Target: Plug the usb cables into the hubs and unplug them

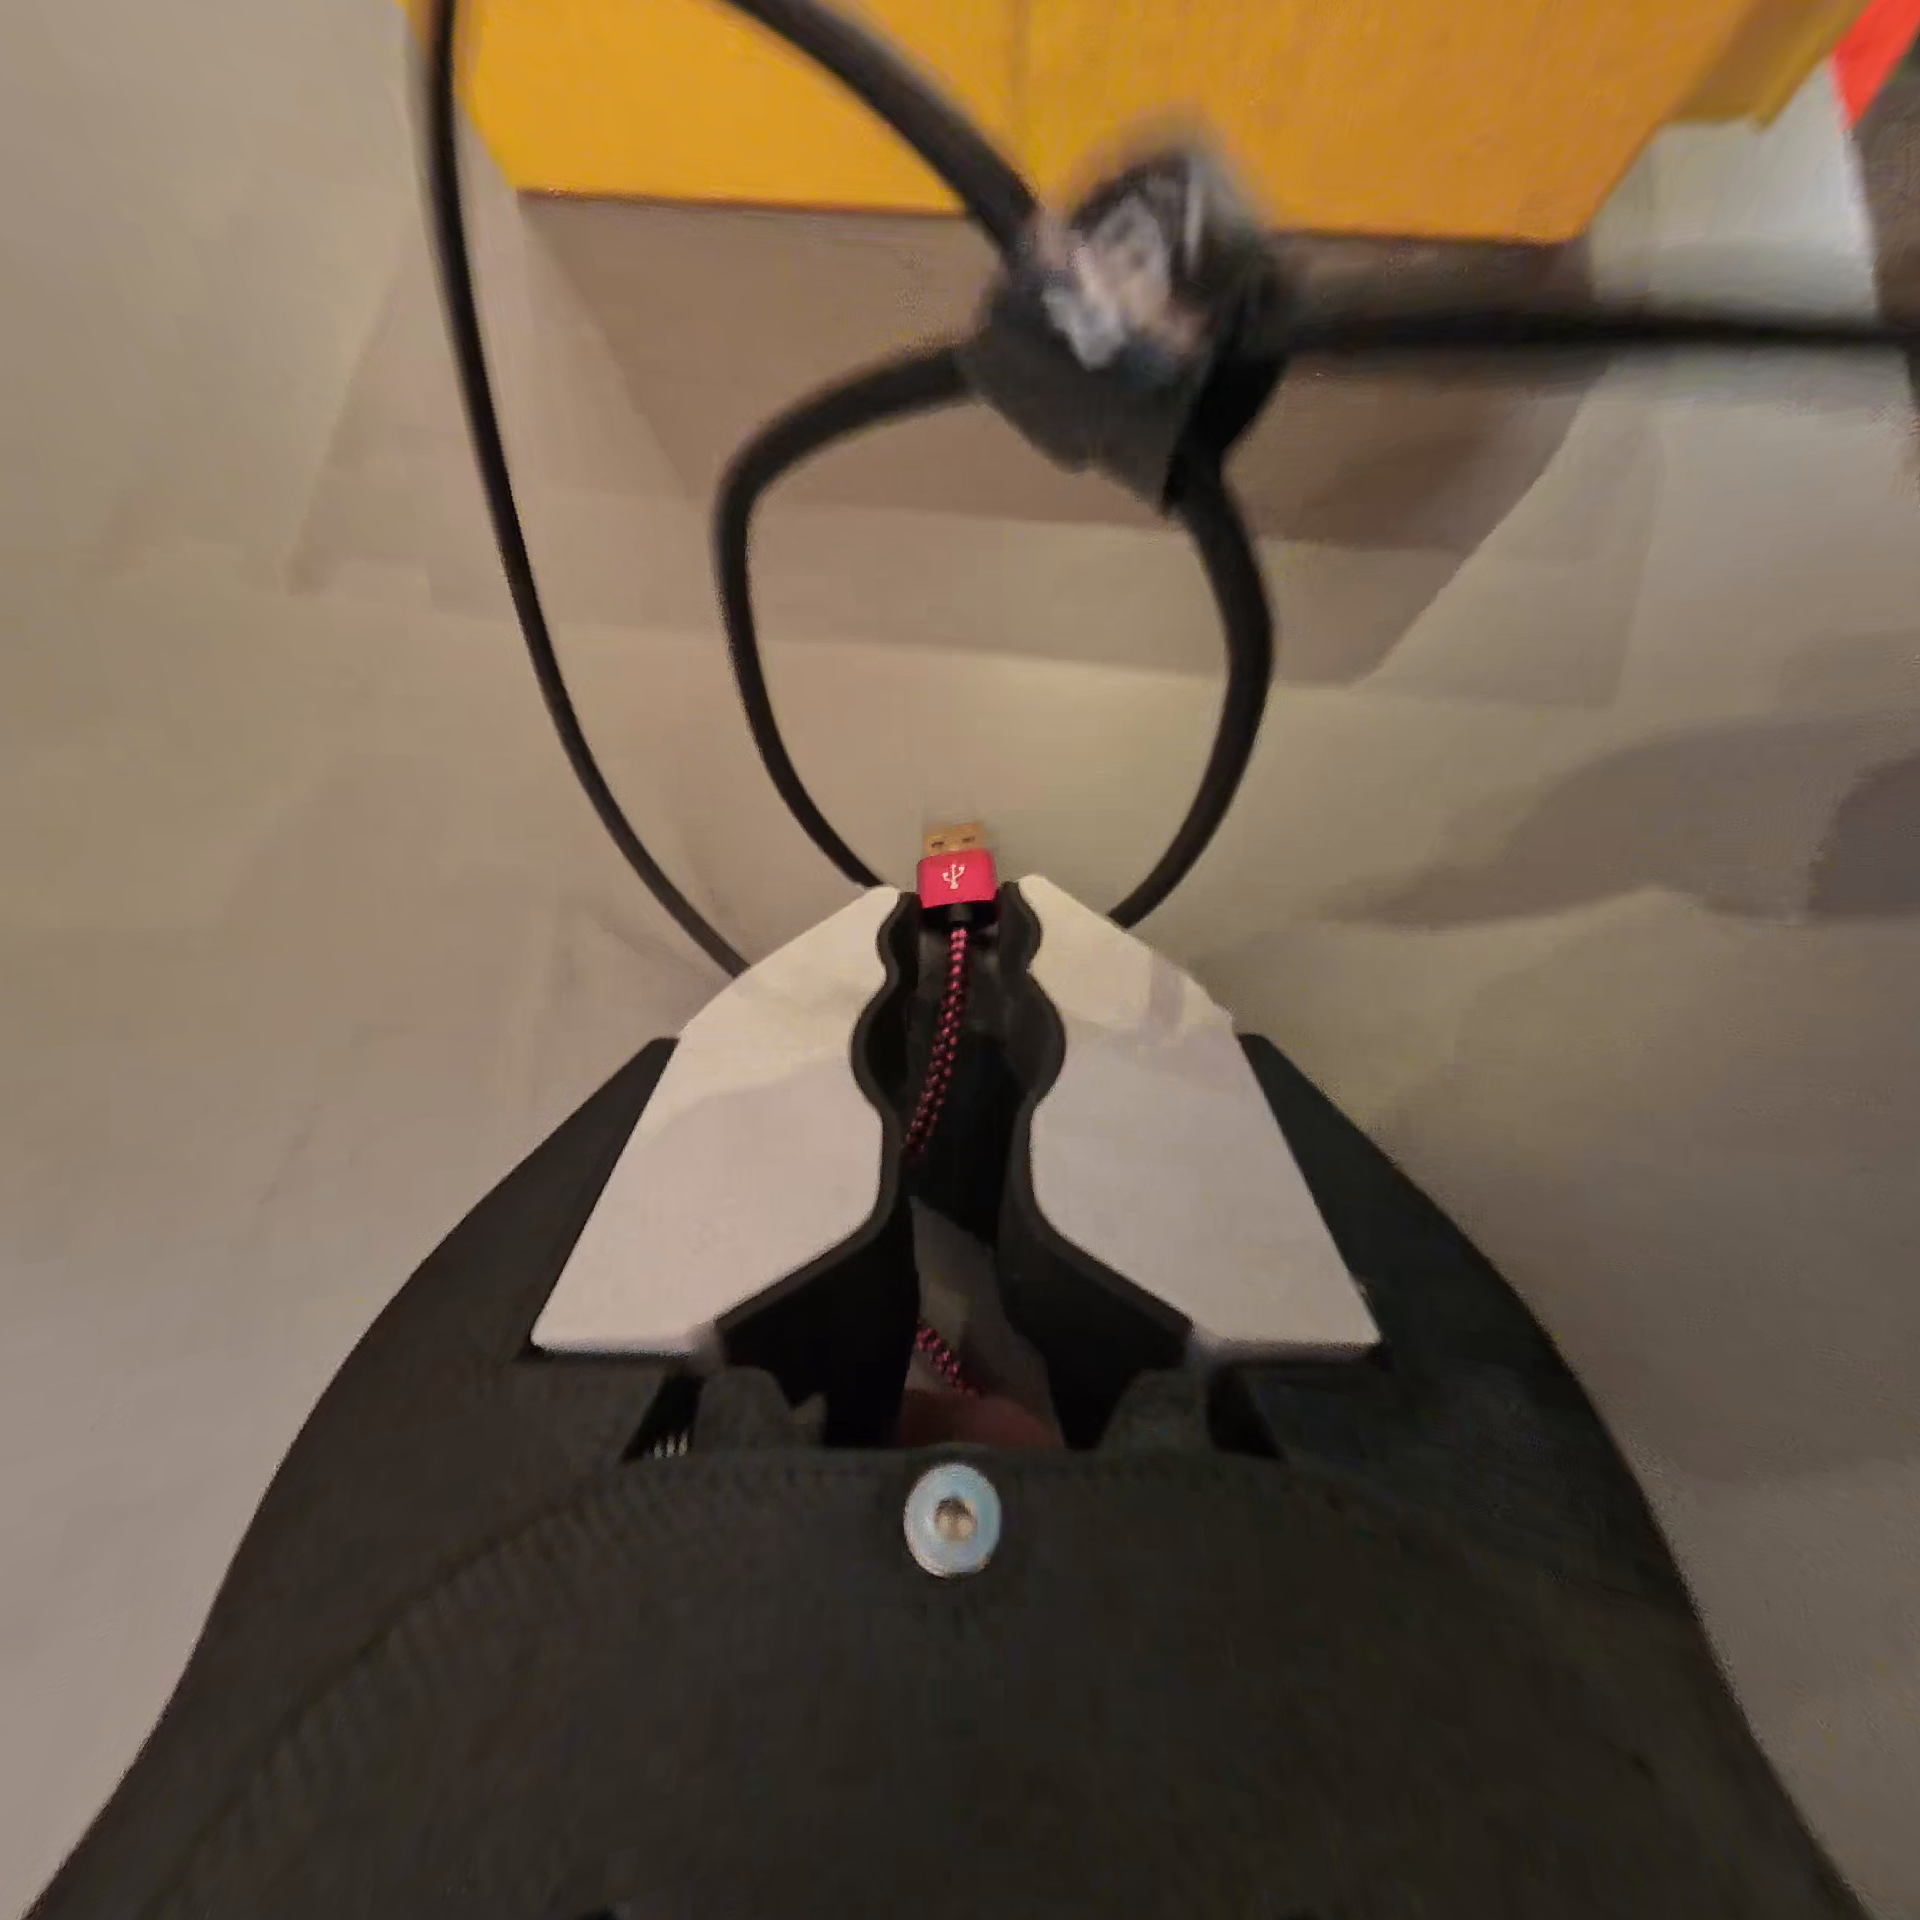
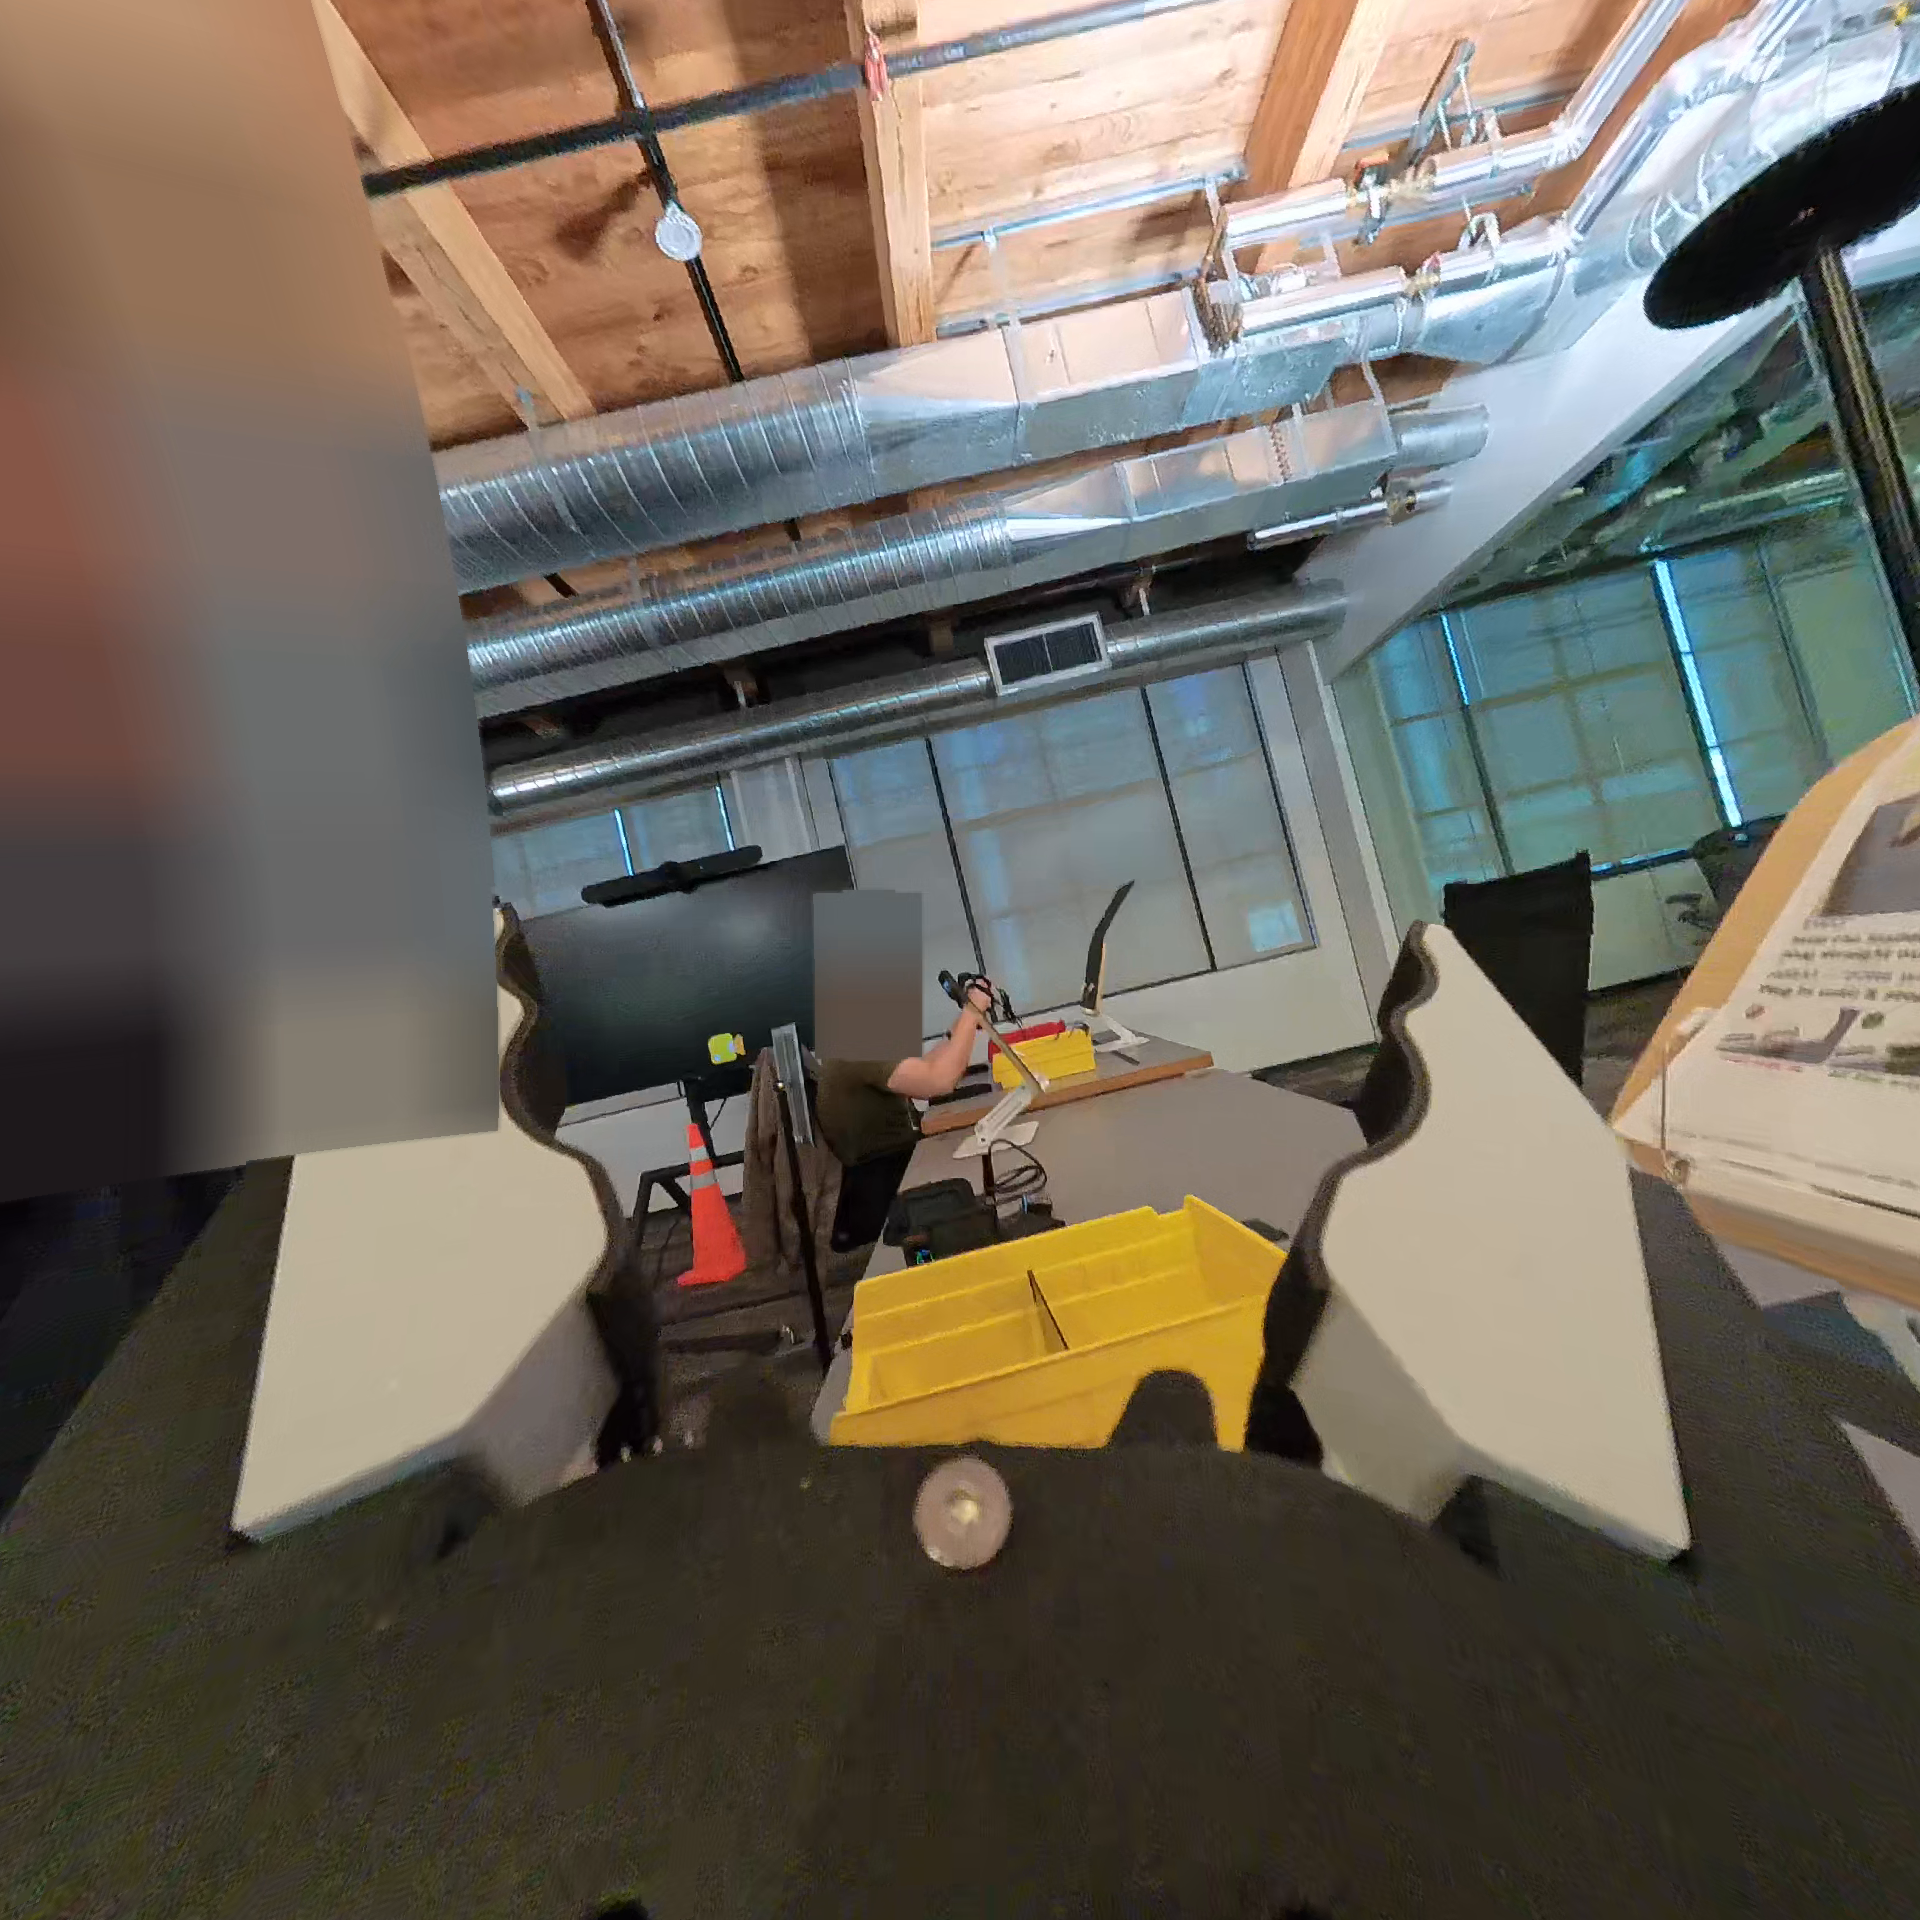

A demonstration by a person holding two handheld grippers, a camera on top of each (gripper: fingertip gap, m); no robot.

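While the left gripper is pinched on the red USB plug, the plug's long axis is aligned with the fingers, gold tip forward toward the blurred black hub. The right gripper is spread wide, nothing held.

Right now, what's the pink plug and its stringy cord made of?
The pink plug looks like metal: a smooth, shiny pink sleeve with a gold-coloured tip that glints. Its cord looks like woven fabric, since a pink-and-black braid pattern shows along it. The left gripper pinches the plug. What lies under the braid is hidden.
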